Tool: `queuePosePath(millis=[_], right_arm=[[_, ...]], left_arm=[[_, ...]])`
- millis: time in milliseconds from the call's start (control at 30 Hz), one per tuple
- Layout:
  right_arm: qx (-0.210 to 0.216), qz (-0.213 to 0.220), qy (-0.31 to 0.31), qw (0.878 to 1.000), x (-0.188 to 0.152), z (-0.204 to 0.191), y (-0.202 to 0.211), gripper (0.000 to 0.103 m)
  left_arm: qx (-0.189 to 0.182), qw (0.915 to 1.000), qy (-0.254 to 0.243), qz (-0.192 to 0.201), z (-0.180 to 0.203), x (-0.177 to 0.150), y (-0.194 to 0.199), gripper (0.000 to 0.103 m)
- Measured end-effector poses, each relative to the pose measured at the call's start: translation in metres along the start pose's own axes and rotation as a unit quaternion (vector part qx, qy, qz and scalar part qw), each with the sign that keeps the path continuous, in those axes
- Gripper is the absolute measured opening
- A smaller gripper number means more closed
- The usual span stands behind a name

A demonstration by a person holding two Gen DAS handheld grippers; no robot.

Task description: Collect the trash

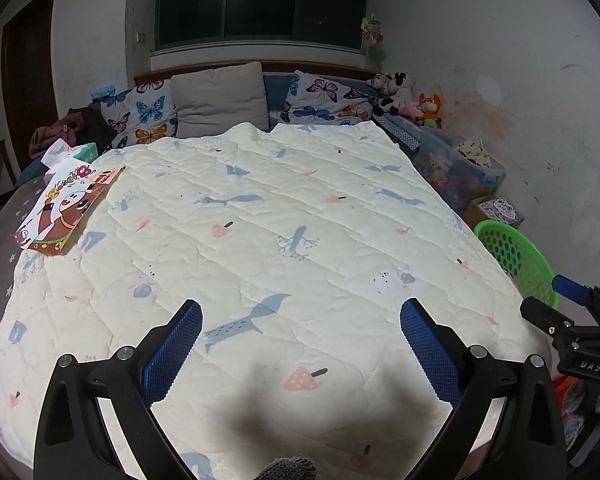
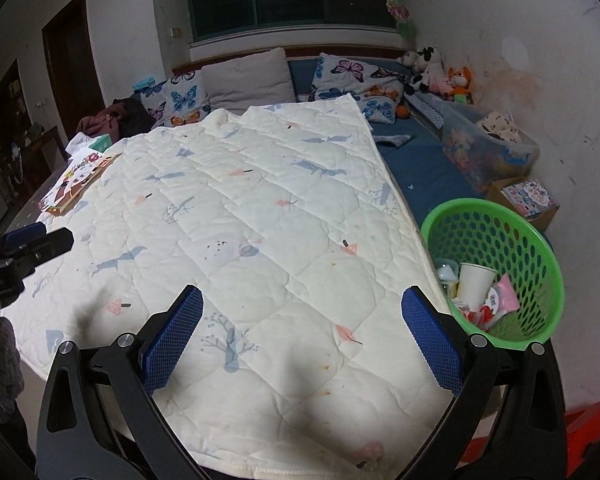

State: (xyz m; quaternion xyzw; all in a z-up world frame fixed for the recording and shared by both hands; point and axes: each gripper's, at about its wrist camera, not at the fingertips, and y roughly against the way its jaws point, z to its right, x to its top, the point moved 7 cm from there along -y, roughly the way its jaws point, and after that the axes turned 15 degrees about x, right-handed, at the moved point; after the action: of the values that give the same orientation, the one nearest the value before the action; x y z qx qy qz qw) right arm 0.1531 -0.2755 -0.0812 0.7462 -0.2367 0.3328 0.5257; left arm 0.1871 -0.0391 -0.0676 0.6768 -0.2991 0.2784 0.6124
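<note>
Green perforated basket [image 2: 496, 240] beside the quilt holds a white paper cup [image 2: 474, 282] and wrappers [image 2: 500, 300].

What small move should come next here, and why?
Probably none beyond drawing both grippers back. The left gripper and the right gripper are open and empty over the quilt, which shows no loose trash. The paper cup and wrappers already lie in the green basket. Only a picture book lies at the quilt's far left edge, and it doesn't look like trash.

Left gripper [image 1: 300, 340] and right gripper [image 2: 302, 338] both spread wide, holding nothing.
</note>
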Motion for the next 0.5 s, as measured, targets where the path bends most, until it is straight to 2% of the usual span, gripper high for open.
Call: queuePosePath(millis=[500], right_arm=[[-0.008, 0.012, 0.012, 1.0, -0.001, -0.014, 0.006, 0.099]], left_arm=[[0.01, 0.9995, 0.009, 0.027, -0.005, -0.001, 0.015, 0.096]])
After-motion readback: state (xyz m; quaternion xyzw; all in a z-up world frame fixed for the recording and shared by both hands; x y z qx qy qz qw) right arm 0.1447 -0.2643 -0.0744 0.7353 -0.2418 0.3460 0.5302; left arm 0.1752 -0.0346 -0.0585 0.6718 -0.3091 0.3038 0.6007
